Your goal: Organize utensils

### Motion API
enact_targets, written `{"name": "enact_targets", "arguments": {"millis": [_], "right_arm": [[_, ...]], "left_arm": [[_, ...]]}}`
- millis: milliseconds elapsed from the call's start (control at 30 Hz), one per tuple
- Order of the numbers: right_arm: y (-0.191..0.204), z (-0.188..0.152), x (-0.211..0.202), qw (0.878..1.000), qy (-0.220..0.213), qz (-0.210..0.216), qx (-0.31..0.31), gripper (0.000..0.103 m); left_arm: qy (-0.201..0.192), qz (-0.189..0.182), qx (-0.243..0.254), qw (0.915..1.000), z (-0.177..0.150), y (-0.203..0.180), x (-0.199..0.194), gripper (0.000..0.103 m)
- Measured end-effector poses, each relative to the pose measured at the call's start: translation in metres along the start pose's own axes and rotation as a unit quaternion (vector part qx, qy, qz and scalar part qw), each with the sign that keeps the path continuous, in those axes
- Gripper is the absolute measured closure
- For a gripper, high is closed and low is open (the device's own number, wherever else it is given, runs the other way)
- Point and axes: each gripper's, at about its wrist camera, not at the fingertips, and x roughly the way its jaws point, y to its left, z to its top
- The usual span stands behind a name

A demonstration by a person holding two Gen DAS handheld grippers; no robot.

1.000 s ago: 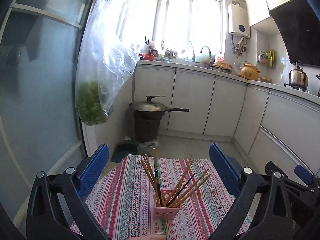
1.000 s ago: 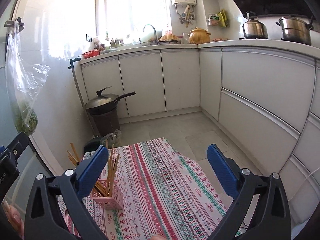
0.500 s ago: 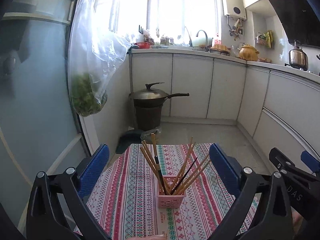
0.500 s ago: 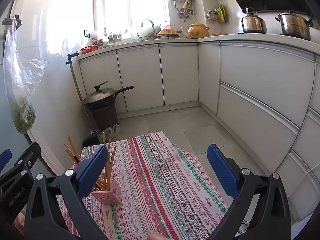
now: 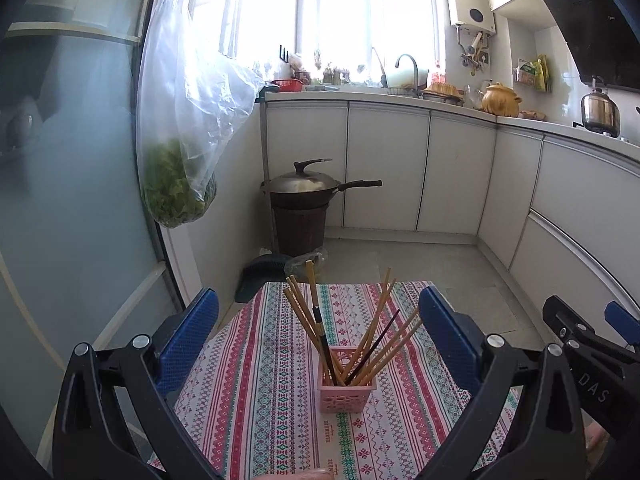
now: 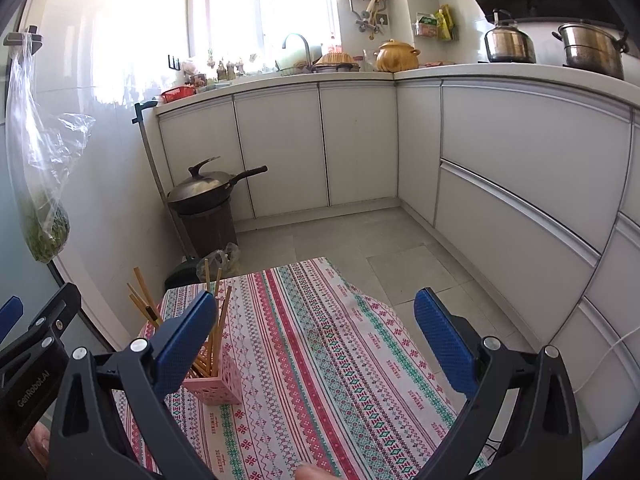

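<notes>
Chopsticks (image 5: 352,336) in pink basket (image 5: 346,392) between wide, empty left tongs (image 5: 318,328); right tongs (image 6: 316,334) wide, basket leftward.

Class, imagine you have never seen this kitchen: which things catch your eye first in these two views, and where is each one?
First, the pink basket bristling with chopsticks, standing on the striped tablecloth between the open left gripper's blue pads. Next, the clear plastic bag of greens hanging at the left. Behind, a lidded wok sits on a dark bin on the floor by the white cabinets; the right gripper is open too.
</notes>
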Motion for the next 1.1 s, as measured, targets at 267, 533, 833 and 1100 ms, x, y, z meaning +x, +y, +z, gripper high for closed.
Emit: {"name": "enact_targets", "arguments": {"millis": [267, 533, 833, 1100], "right_arm": [[0.0011, -0.0026, 0.0021, 1.000, 0.005, 0.002, -0.001, 0.007], [0.0013, -0.0028, 0.0039, 1.000, 0.010, 0.003, -0.002, 0.007], [0.0010, -0.0031, 0.0048, 1.000, 0.013, 0.004, -0.001, 0.007], [0.0013, -0.0040, 0.0068, 1.000, 0.018, 0.005, -0.002, 0.007]], "left_arm": [[0.003, 0.006, 0.001, 1.0000, -0.0002, -0.0006, 0.0009, 0.007], [0.007, 0.009, 0.001, 0.9999, -0.0016, -0.0011, 0.0031, 0.007], [0.012, 0.012, 0.002, 0.9999, -0.0025, -0.0009, 0.0060, 0.007], [0.014, 0.016, 0.006, 0.9997, -0.0038, -0.0008, 0.0082, 0.007]]}}
